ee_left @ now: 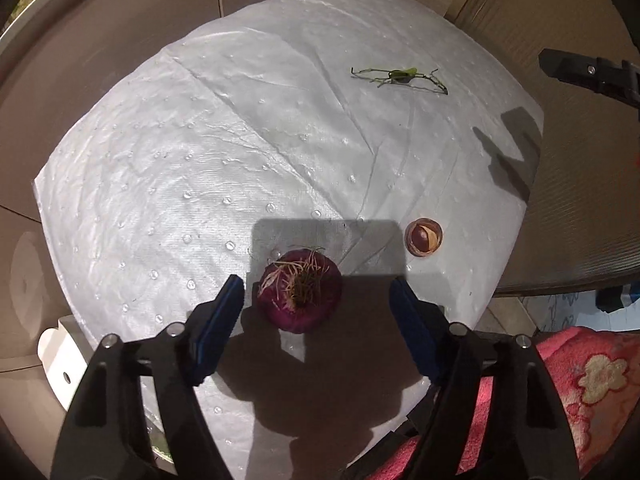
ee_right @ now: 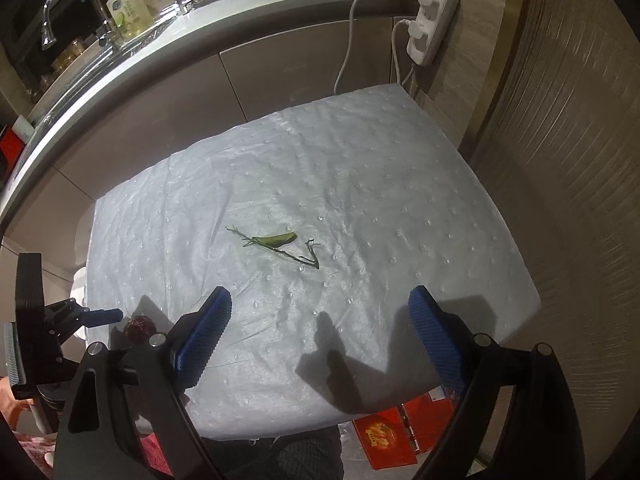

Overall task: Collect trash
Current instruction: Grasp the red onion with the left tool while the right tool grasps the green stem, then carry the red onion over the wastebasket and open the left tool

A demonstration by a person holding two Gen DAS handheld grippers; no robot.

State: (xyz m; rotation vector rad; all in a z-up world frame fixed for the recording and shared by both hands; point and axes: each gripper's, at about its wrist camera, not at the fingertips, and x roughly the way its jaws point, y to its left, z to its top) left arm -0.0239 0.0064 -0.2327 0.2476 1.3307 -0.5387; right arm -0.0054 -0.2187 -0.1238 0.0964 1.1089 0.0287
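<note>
A left hand-held gripper (ee_left: 318,300) hovers over the near edge of a surface covered by a white dimpled sheet (ee_left: 200,140), its blue-padded fingers (ee_left: 224,312) spread wide apart on either side of a purple onion piece (ee_left: 299,291). The onion piece lies root end up, its dried roots showing, in the shadow of the tool and touching neither pad. Just beyond it toward the right edge of the surface sits a small round brown scrap (ee_left: 423,237), well clear of the gripper. A green leaf on a thin twig (ee_left: 398,77) lies toward the far right corner.

From the right wrist camera, the right hand-held gripper (ee_right: 320,312) hangs above the near edge of the same sheet (ee_right: 360,160), its fingers also wide apart and holding nothing. The leaf and twig (ee_right: 276,242) rest near the middle of the sheet ahead of it. The left hand-held gripper (ee_right: 102,314) appears at the left edge with the onion piece (ee_right: 140,328) beside its tip. A white power strip (ee_right: 432,20) hangs on the wall past the far right corner, and red boxes (ee_right: 400,432) lie on the floor below the near edge.
</note>
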